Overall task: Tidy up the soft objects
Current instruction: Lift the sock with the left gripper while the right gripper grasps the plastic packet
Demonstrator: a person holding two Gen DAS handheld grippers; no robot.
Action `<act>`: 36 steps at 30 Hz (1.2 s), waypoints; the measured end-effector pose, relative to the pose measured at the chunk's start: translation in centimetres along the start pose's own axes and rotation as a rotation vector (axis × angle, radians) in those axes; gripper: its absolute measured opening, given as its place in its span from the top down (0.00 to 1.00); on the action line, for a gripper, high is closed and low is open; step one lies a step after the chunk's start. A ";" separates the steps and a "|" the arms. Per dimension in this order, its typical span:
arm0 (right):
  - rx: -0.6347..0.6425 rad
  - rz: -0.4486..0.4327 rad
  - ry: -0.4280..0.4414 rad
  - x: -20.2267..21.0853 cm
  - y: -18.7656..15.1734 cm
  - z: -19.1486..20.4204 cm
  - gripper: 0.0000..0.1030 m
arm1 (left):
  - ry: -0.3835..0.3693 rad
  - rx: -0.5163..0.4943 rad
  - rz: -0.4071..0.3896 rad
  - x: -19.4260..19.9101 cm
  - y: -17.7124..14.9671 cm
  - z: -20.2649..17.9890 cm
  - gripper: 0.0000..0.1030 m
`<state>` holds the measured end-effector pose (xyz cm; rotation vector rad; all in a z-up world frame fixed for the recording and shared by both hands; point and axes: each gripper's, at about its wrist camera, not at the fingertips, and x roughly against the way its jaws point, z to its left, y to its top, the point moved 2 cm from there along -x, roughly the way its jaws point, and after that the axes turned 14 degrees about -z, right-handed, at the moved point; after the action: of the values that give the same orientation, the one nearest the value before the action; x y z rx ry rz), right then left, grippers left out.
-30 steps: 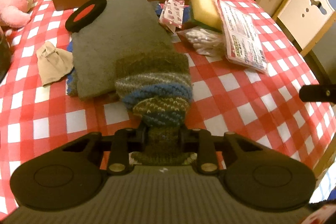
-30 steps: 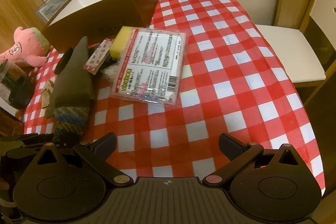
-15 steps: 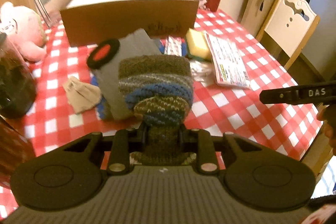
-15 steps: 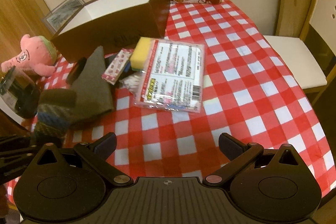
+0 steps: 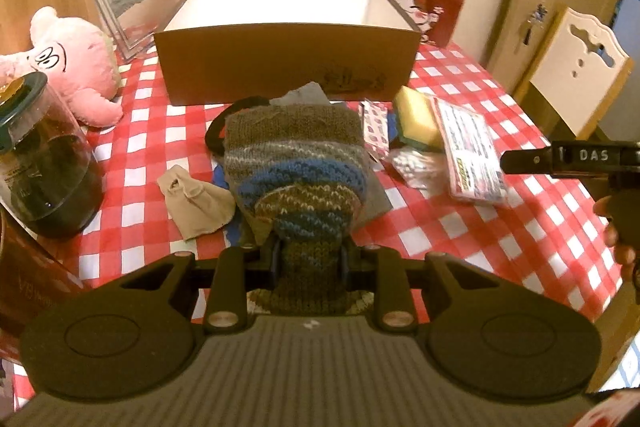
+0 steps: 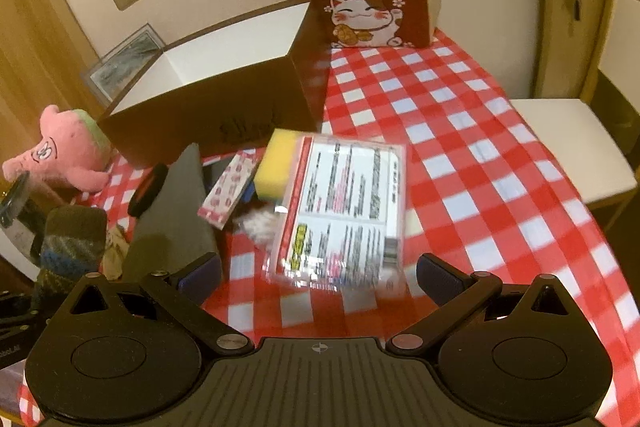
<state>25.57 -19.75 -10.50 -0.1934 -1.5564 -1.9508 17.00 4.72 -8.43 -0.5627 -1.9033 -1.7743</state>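
Knitted sock clamped in left gripper, now higher, before cardboard box. Right gripper fingers wide, empty, nearer box, likely over plastic packet.

The left hand-held gripper tilts forward and down, its jaws narrowed and pinching a striped knitted sock that stands up ahead of the pads. The right hand-held gripper also tilts down, its jaws spread wide with nothing between its fingers.
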 end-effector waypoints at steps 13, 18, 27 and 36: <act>-0.129 0.086 0.044 -7.9 0.7 -3.4 0.00 | 0.087 0.039 0.045 -3.1 1.3 -0.9 0.76; -0.095 0.119 0.016 -10.1 0.6 -3.6 0.00 | 0.110 0.043 0.057 -3.7 1.5 -1.3 0.76; -0.008 0.135 -0.009 -11.1 0.0 -4.1 0.07 | 0.137 0.050 0.074 -4.5 1.6 -2.0 0.76; 0.002 0.151 0.083 -9.7 0.3 -5.3 0.26 | 0.154 0.050 0.078 -4.9 1.8 -3.2 0.76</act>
<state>34.81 -21.00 -16.40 -0.2200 -1.4470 -1.8172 22.20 1.78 -9.71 -0.4622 -1.7911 -1.6665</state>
